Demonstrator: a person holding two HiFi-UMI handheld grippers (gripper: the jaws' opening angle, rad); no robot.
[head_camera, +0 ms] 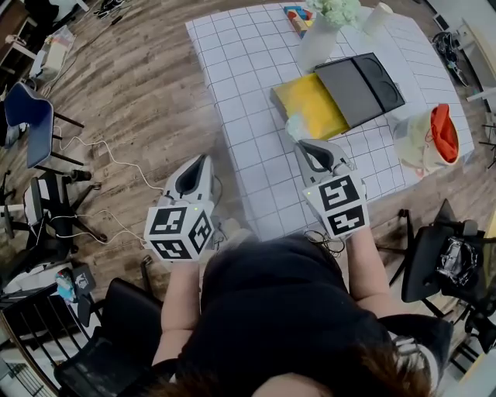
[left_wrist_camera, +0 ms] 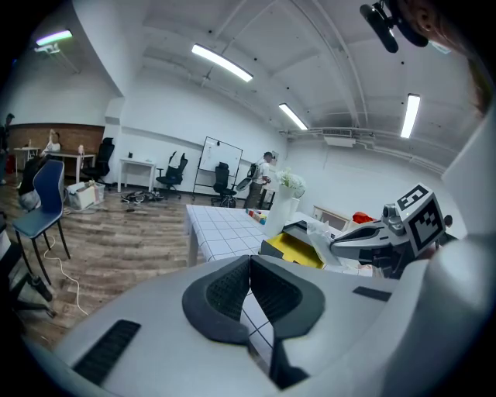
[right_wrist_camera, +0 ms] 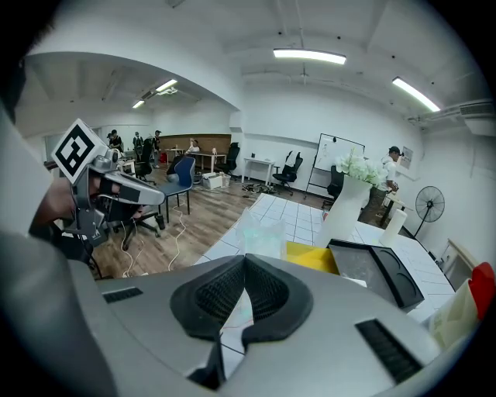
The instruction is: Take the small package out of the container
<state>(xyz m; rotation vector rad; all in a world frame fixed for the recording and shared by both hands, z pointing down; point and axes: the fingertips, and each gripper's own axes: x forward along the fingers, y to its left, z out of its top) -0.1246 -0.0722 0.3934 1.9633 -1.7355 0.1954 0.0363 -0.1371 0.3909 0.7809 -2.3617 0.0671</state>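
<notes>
A yellow container (head_camera: 314,105) lies open on the white grid table (head_camera: 248,70), its black lid (head_camera: 360,85) folded back to the right. My right gripper (head_camera: 301,143) is shut on a small clear plastic package (head_camera: 297,126), which sticks out past the jaw tips, near the container's front-left corner. In the right gripper view the package (right_wrist_camera: 260,233) stands up between the closed pads, with the container (right_wrist_camera: 314,256) behind it. My left gripper (head_camera: 203,160) hangs over the wood floor left of the table, shut with nothing in it; its pads (left_wrist_camera: 232,287) meet.
A white vase with flowers (head_camera: 322,39), a paper roll (head_camera: 377,17) and a colourful box (head_camera: 298,19) stand at the table's far end. A cream bag with an orange lining (head_camera: 430,139) sits at the right edge. Chairs (head_camera: 31,124) and cables lie on the floor to the left.
</notes>
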